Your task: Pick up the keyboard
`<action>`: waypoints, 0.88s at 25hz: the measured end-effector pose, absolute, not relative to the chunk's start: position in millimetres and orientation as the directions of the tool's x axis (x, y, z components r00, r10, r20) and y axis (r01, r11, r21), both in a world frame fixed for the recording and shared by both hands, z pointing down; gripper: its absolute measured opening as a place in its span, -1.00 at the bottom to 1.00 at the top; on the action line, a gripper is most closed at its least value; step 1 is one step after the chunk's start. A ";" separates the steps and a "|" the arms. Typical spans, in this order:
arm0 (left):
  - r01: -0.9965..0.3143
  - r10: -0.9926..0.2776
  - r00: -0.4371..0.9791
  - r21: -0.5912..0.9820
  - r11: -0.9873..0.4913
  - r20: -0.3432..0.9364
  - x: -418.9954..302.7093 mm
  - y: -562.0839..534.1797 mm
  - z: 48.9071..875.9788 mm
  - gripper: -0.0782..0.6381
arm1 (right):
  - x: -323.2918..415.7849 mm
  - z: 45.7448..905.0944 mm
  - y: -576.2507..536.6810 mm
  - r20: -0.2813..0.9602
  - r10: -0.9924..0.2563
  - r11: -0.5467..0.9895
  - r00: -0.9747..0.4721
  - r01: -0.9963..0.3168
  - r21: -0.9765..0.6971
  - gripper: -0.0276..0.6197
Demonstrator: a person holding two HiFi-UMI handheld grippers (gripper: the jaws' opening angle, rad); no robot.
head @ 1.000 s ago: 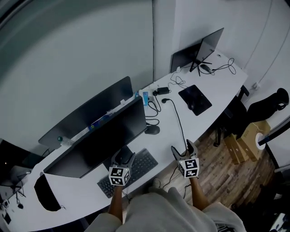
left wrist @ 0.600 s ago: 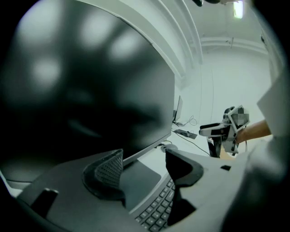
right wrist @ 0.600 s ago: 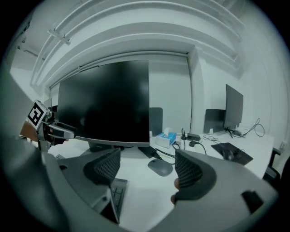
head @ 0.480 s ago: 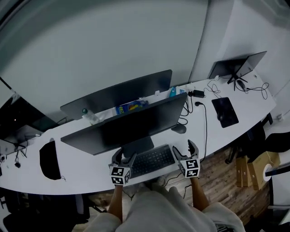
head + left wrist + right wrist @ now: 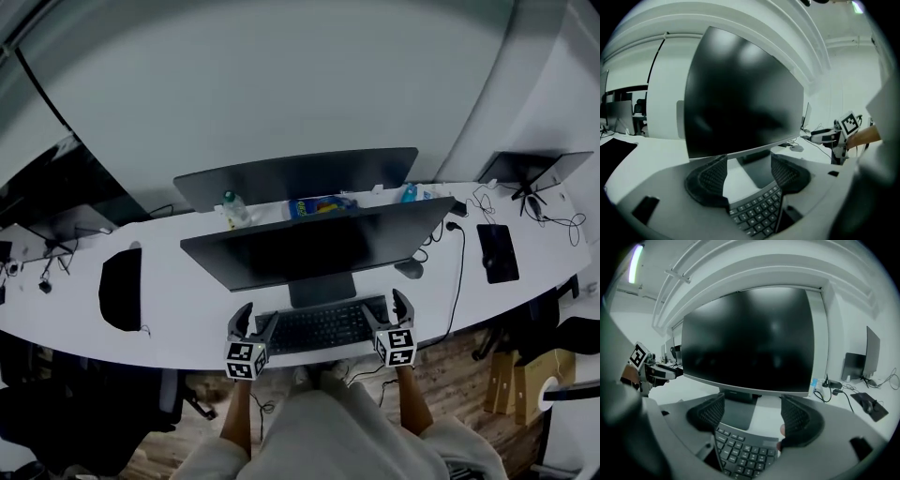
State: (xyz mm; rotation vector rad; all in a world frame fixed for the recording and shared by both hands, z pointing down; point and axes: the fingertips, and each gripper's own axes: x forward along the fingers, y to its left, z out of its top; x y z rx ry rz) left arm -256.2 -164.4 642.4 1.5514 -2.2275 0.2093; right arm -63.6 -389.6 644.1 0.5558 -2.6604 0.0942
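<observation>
Keyboard point(image 5: 322, 326) – dark, lying flat on the white counter point(image 5: 187, 323), just in front of the stand of the large dark monitor point(image 5: 319, 248) and close to the counter's front edge.

Left gripper point(image 5: 260, 314) is at the keyboard's left end and right gripper point(image 5: 382, 305) at its right end. Both point toward the monitor, each with its marker cube toward the person.

Left gripper view: the fingers point(image 5: 712, 176) stand well apart. Rows of keys show low in the gap between them, with the monitor's stand beyond. The pads are not pressing on anything.

Right gripper view: the fingers point(image 5: 799, 420) are likewise wide apart. The keyboard's end shows low between them, and nothing is clamped. Whether either gripper touches the keyboard or the counter cannot be told.

Elsewhere on the counter:
- a second monitor point(image 5: 295, 175) stands behind the first, facing the other way, with a bottle point(image 5: 230, 208) between the two
- a mouse point(image 5: 409, 269) lies just right of the front monitor's stand
- a black cable point(image 5: 457, 277) runs past the mouse to the front edge
- one black pad point(image 5: 120, 289) lies well to the left and another point(image 5: 497, 253) well to the right
- a third monitor point(image 5: 534, 169) stands at the far right – seen from its back
</observation>
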 end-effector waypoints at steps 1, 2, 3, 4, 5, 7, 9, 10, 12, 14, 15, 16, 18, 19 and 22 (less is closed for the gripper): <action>-0.918 -0.856 -0.303 0.114 0.381 0.418 -260.4 -155.4 643.1 0.02 | -66.6 644.3 -384.5 0.417 -0.364 0.920 -0.833 -0.391 0.021 0.20; -0.912 -0.852 -0.313 0.119 0.393 0.419 -263.8 -147.3 644.0 0.02 | -69.4 644.1 -380.2 0.420 -0.360 0.922 -0.833 -0.386 0.024 0.20; -0.906 -0.849 -0.322 0.123 0.404 0.420 -266.1 -140.3 645.1 0.02 | -72.0 643.5 -376.4 0.422 -0.356 0.925 -0.834 -0.380 0.028 0.20; -0.902 -0.846 -0.328 0.126 0.413 0.421 -266.8 -133.8 646.7 0.02 | -73.6 643.2 -372.7 0.425 -0.352 0.927 -0.834 -0.374 0.033 0.20; -0.898 -0.843 -0.332 0.130 0.419 0.423 -266.4 -127.7 649.0 0.02 | -74.0 643.3 -369.1 0.428 -0.349 0.929 -0.834 -0.369 0.038 0.20; -0.894 -0.839 -0.333 0.139 0.426 0.430 -265.3 -117.6 655.1 0.02 | -73.4 644.3 -363.5 0.432 -0.348 0.930 -0.832 -0.366 0.044 0.20; -0.890 -0.836 -0.330 0.151 0.430 0.438 -265.6 -109.6 662.9 0.02 | -72.4 646.7 -359.9 0.434 -0.350 0.928 -0.830 -0.370 0.042 0.20; -0.888 -0.834 -0.328 0.157 0.432 0.443 -265.2 -106.0 667.0 0.02 | -70.8 648.7 -358.4 0.436 -0.351 0.927 -0.828 -0.374 0.037 0.20; -0.883 -0.829 -0.324 0.169 0.438 0.456 -261.8 -100.1 674.5 0.02 | -64.8 654.1 -355.7 0.446 -0.351 0.924 -0.823 -0.382 0.023 0.20; -0.877 -0.824 -0.323 0.180 0.446 0.467 -259.1 -96.4 679.6 0.02 | -58.9 660.3 -353.6 0.460 -0.349 0.922 -0.817 -0.387 0.012 0.21; -0.874 -0.821 -0.322 0.186 0.450 0.472 -258.4 -95.7 682.2 0.02 | -57.0 663.6 -353.0 0.467 -0.345 0.922 -0.814 -0.386 0.008 0.21; -0.870 -0.817 -0.321 0.191 0.454 0.479 -257.7 -95.5 685.4 0.02 | -55.6 667.2 -352.4 0.475 -0.338 0.924 -0.812 -0.383 0.004 0.21; -0.865 -0.808 -0.320 0.195 0.462 0.495 -256.1 -96.6 693.1 0.02 | -53.5 674.9 -352.4 0.492 -0.322 0.928 -0.809 -0.372 -0.004 0.22; -0.863 -0.803 -0.319 0.195 0.466 0.504 -255.5 -98.4 696.8 0.02 | -52.7 678.5 -354.1 0.499 -0.315 0.930 -0.807 -0.367 -0.008 0.23; -0.855 -0.788 -0.316 0.201 0.478 0.529 -254.1 -105.5 707.7 0.03 | -51.1 688.6 -364.0 0.514 -0.301 0.933 -0.803 -0.360 -0.018 0.24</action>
